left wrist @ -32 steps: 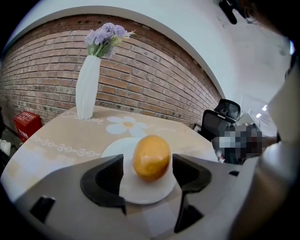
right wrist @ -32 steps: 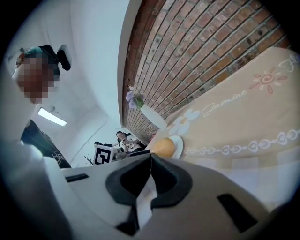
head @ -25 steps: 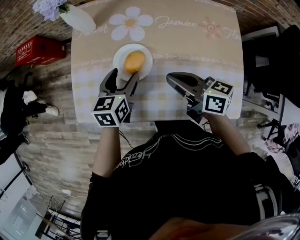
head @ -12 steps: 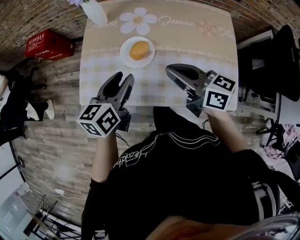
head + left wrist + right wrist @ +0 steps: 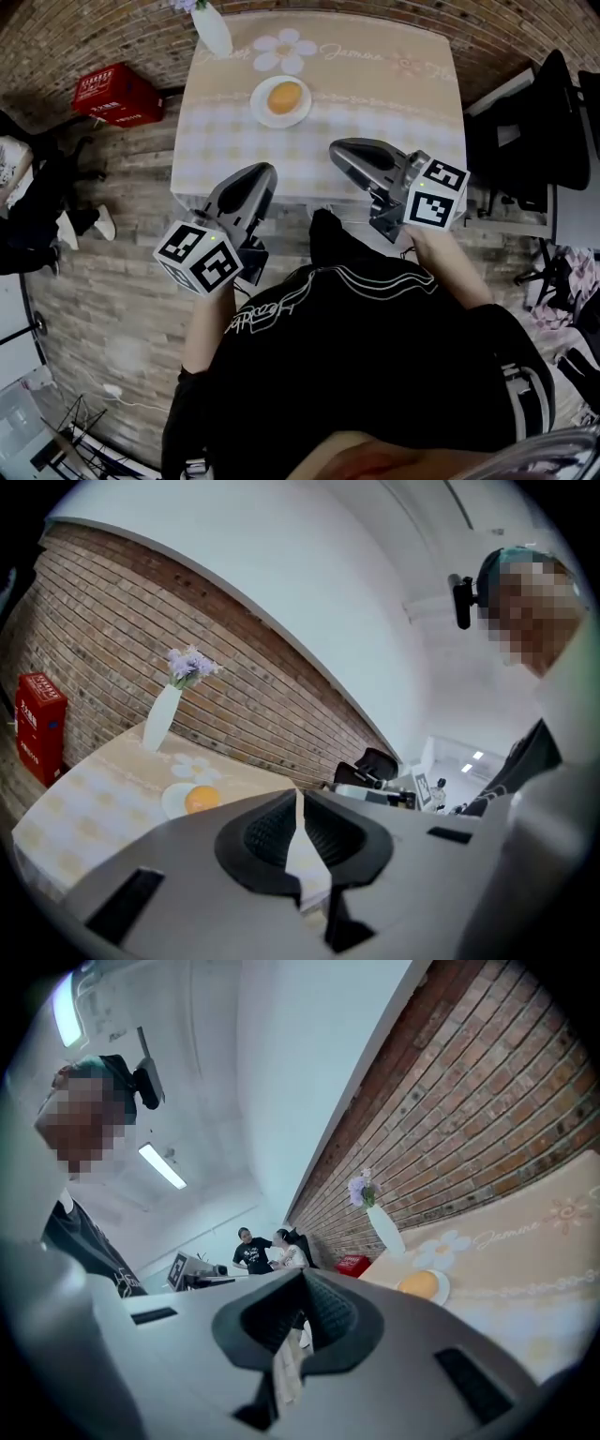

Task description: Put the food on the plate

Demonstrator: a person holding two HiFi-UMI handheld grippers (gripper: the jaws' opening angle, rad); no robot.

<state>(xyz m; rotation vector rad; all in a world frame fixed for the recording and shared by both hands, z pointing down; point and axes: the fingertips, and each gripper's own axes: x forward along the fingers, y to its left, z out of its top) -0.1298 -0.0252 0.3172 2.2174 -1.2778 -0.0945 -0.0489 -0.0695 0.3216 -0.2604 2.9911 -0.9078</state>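
1. Container first: one white plate (image 5: 260, 109) on the table (image 5: 375, 89), far half, left of centre; the food (image 5: 285, 97) sits in it, about central, white rim showing all round.
2. The food is an orange-yellow roundish lump; only slightly oval; its longer side runs roughly across the table, left to right in the head view; I can't pick out any end that points anywhere.
3. Second container: a white vase (image 5: 213, 33) at the far left corner of the table, upright, with pale purple flowers (image 5: 190, 666) in it; near the plate, not touching it.
4. Tablecloth is beige check with a printed daisy just beyond the plate.
5. My left gripper (image 5: 262, 172) is held over the near table edge, well apart from the plate; its claw is closing, down to a thin slit; nothing between the pads; it holds nothing.
6. My right gripper (image 5: 338, 151) hangs over the near half of the table, right of the plate and apart from it; claw closed to a thin slit, empty.
7. Both grippers aim roughly towards the far side of the table; each gripper view shows the plate and food ahead, off to one side.
8. A red box (image 5: 117, 94) stands on the floor left of the table; a black chair (image 5: 553, 122) is on the right.
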